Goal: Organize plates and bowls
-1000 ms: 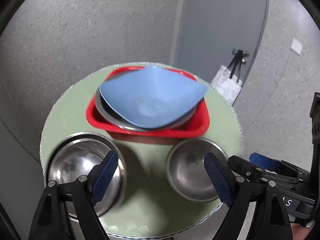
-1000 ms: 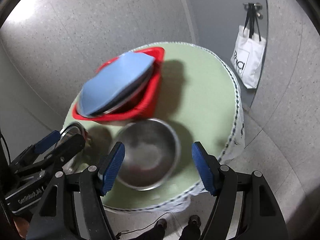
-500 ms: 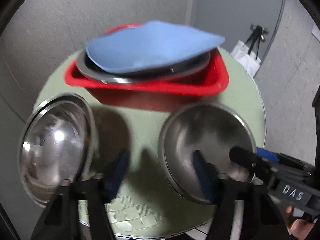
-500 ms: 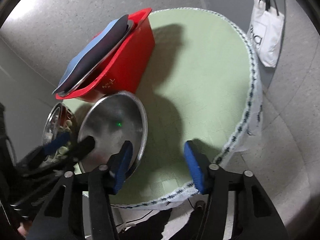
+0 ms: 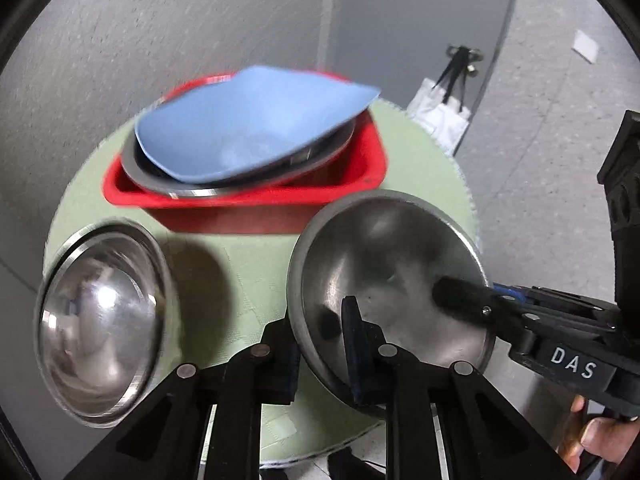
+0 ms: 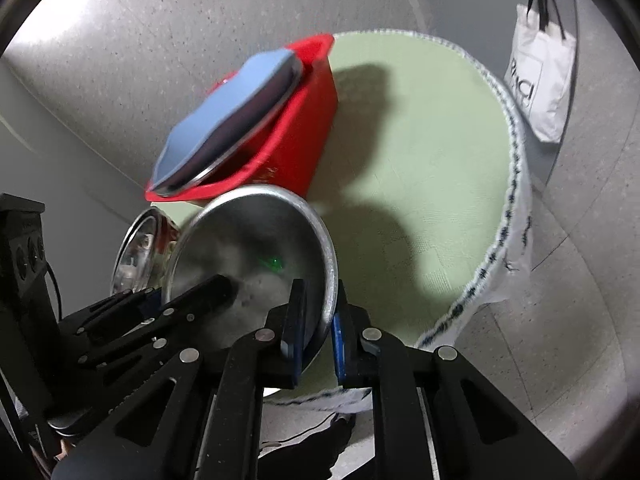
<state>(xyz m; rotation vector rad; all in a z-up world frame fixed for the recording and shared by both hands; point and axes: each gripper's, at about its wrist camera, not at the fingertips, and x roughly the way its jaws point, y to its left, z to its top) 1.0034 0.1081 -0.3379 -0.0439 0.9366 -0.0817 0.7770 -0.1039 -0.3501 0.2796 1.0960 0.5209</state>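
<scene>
A matte steel bowl sits tilted at the near right of the round green table. Both grippers are on it. My left gripper is closing onto its left rim, one pad inside and one outside. My right gripper is closing onto the opposite rim the same way. A shiny steel bowl stands at the near left, untouched. Behind them, a red basin holds a steel plate with a blue plate on top.
The green table top is bare to the right of the basin, and its fringed cloth edge hangs down. A white bag hangs beyond the table. A person's hand grips the right tool's handle. Grey walls stand close behind.
Both grippers came down from open above the table and closed on opposite rims of the matte bowl. The bowl now looks larger and tilted in both views.
</scene>
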